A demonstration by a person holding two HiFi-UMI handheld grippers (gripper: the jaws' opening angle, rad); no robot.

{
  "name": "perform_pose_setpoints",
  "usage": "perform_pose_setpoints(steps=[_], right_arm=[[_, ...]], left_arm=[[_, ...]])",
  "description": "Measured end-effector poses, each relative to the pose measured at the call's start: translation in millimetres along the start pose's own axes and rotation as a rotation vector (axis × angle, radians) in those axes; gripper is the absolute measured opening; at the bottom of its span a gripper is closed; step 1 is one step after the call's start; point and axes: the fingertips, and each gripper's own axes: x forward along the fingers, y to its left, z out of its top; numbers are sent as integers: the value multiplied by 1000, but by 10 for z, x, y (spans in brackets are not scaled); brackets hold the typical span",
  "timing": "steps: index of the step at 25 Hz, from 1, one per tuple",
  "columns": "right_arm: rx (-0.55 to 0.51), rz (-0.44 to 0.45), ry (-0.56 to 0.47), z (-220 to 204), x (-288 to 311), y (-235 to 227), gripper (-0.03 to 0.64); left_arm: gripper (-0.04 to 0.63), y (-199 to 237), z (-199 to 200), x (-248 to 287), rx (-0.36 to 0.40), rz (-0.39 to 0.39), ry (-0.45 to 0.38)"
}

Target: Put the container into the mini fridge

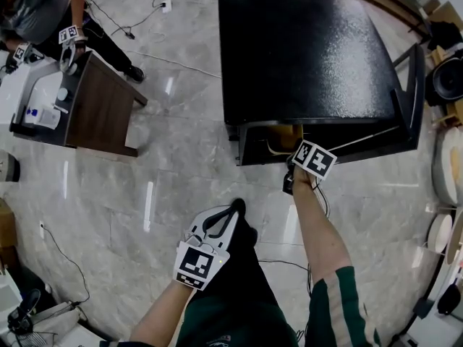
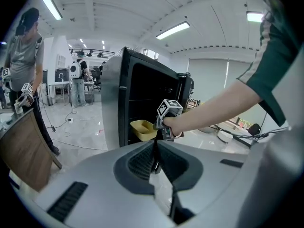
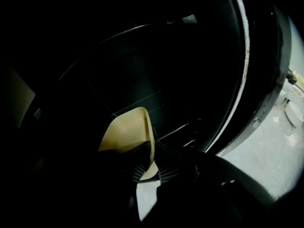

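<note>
The black mini fridge (image 1: 304, 49) stands on the floor with its door (image 1: 414, 92) swung open to the right. My right gripper (image 3: 148, 167) is shut on the rim of a yellow container (image 3: 127, 133) and holds it inside the dark fridge, above a wire shelf (image 3: 180, 129). In the left gripper view the container (image 2: 142, 129) sits at the fridge's opening (image 2: 147, 103), with the right gripper's marker cube (image 2: 169, 109) just behind it. My left gripper (image 1: 233, 210) hangs low in front of my legs, shut with nothing in it (image 2: 154, 151).
Another person stands at the far left beside a brown table (image 1: 101, 107), also holding grippers. Cables (image 1: 123, 27) trail over the glossy floor. White plates (image 1: 443, 166) and gear lie to the right of the fridge door.
</note>
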Motion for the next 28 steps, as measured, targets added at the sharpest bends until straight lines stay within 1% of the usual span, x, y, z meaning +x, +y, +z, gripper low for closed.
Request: perform_pose_setpoints(steps=[5, 12, 15, 18, 28], right_arm=[[30, 21, -24, 85, 85, 46, 46], [22, 58, -87, 222, 203, 147, 46], [37, 74, -92, 241, 241, 144, 46], [41, 75, -121, 263, 221, 95, 46], [20, 138, -180, 367, 81, 163, 48]], left_arm=[[26, 43, -122, -40, -17, 8, 13], [26, 174, -219, -111, -31, 33, 22], [26, 213, -248, -143, -36, 44, 26], [26, 208, -306, -160, -40, 48, 36], [26, 137, -204, -143, -29, 52, 27]])
